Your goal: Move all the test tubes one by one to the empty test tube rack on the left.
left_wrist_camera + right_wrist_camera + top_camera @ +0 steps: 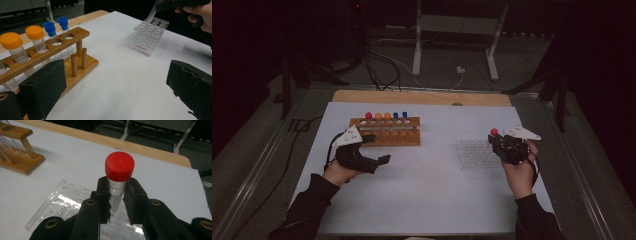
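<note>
Right gripper [116, 202], held upright over the clear tray [53, 205], clamps one red-capped tube [118, 176]. Left gripper [379, 150], jaws wide, rests near the wooden rack [384, 137] of five tubes.

Rack at the left, plate at the right, both on the table

The wooden test-tube rack [385, 131] stands left on the white-covered table [422, 195]; the clear plastic well plate [474, 154] lies well apart at the right, under the red-capped tube [118, 178].

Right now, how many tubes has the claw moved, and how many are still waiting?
None looks finished yet: the clear well plate holds no tubes. In hand: the right claw is shut on a red-capped tube above that plate. The left claw is open beside the wooden rack. Left to do: one red, two orange and two blue capped tubes stand in the rack.
</note>
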